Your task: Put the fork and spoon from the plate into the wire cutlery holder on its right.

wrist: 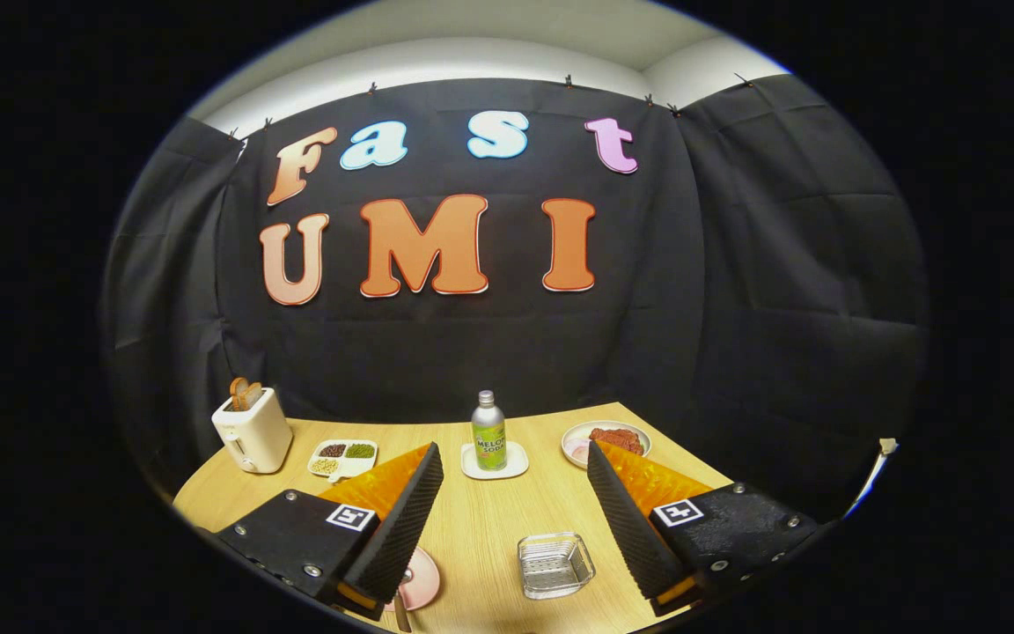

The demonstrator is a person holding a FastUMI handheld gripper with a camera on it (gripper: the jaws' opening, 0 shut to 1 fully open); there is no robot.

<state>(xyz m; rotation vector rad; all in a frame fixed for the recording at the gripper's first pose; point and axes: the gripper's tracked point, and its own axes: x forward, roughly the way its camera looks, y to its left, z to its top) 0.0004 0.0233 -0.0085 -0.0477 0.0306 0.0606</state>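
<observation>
Gripper [514, 493] hanging spread wide, gripping nothing; wire cutlery holder [555, 564] sitting between its fingers, plate [420, 580] left of holder.

The gripper [516, 458] hangs above the worktop [489, 528] with its two fingers [401, 519] spread wide apart. One finger points toward 1 o'clock, the other toward 11 o'clock, so the tips lean a little inward. Nothing is held between them.
</observation>
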